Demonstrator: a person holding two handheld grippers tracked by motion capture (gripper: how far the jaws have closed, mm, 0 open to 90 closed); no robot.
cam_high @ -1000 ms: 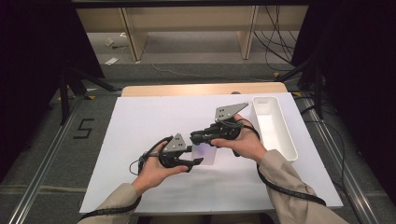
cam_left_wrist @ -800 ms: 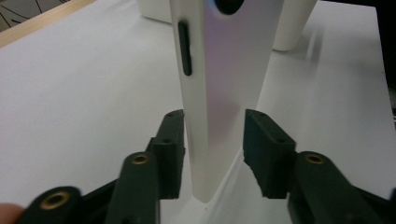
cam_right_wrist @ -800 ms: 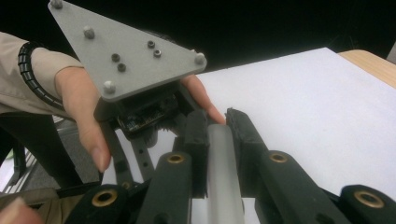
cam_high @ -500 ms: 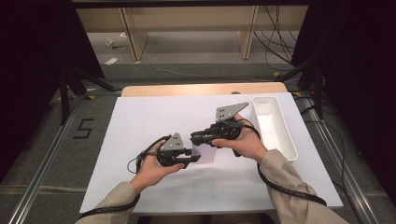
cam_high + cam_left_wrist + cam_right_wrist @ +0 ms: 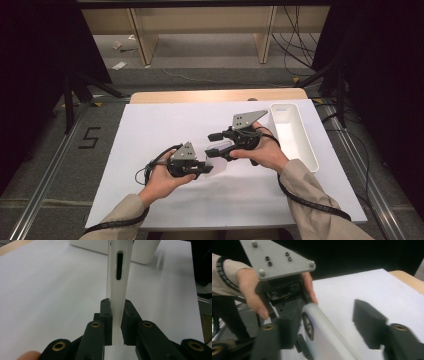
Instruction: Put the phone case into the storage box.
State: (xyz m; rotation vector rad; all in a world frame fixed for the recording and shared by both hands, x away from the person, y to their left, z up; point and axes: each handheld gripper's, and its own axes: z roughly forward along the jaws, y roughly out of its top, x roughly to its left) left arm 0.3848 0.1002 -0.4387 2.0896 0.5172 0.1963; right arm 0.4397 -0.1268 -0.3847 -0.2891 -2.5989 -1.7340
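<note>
Jaws clamped on white slab, left gripper level

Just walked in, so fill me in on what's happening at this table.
A person holds a gripper in each hand over the white table. The left gripper is shut on a flat white slab with a dark slot. The right gripper is open around the slab's other end. A long white tray sits at the right.

Left gripper left of right gripper over the table middle, a flat phone-like slab between them, long tray at the table's right edge, shelving behind.
</note>
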